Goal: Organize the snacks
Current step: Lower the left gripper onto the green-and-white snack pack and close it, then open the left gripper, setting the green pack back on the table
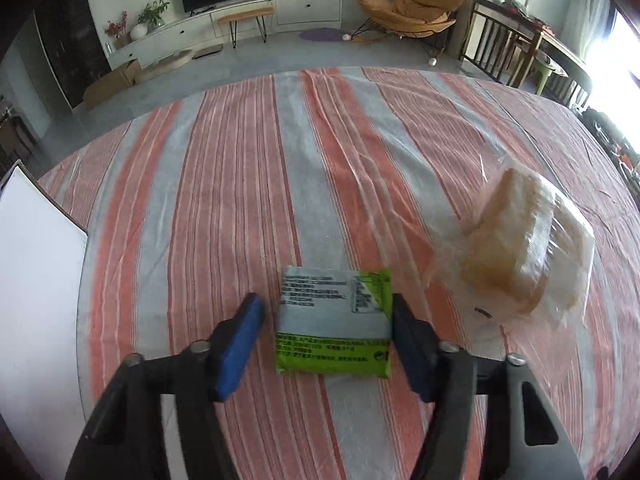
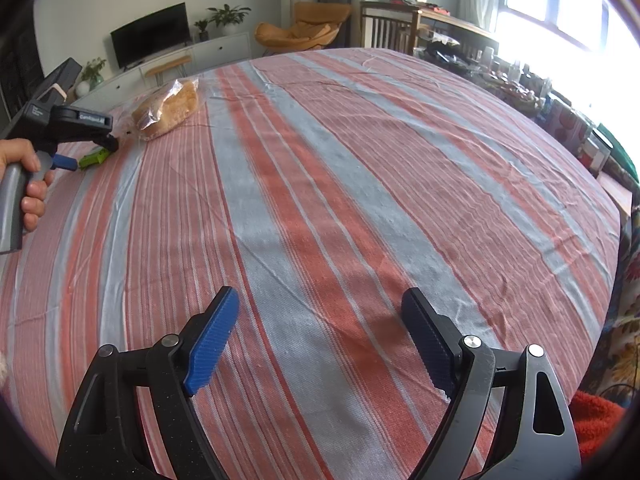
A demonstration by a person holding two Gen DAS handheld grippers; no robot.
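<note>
A green and white snack packet (image 1: 334, 322) lies flat on the striped tablecloth (image 1: 240, 184), between the fingers of my left gripper (image 1: 326, 308). The left gripper is open; its right pad is at the packet's right edge and its left pad stands a little off the left edge. A loaf of bread in a clear bag (image 1: 520, 244) lies to the packet's right. In the right wrist view the left gripper (image 2: 86, 158) sits at the far left over the packet (image 2: 94, 158), with the bread (image 2: 168, 110) beyond. My right gripper (image 2: 320, 312) is open and empty above the cloth.
A white board or box (image 1: 36, 272) stands at the table's left edge. A cluttered side table (image 2: 520, 84) and window lie past the right edge. A TV cabinet (image 1: 240, 20) and orange chair (image 1: 408, 8) stand far behind.
</note>
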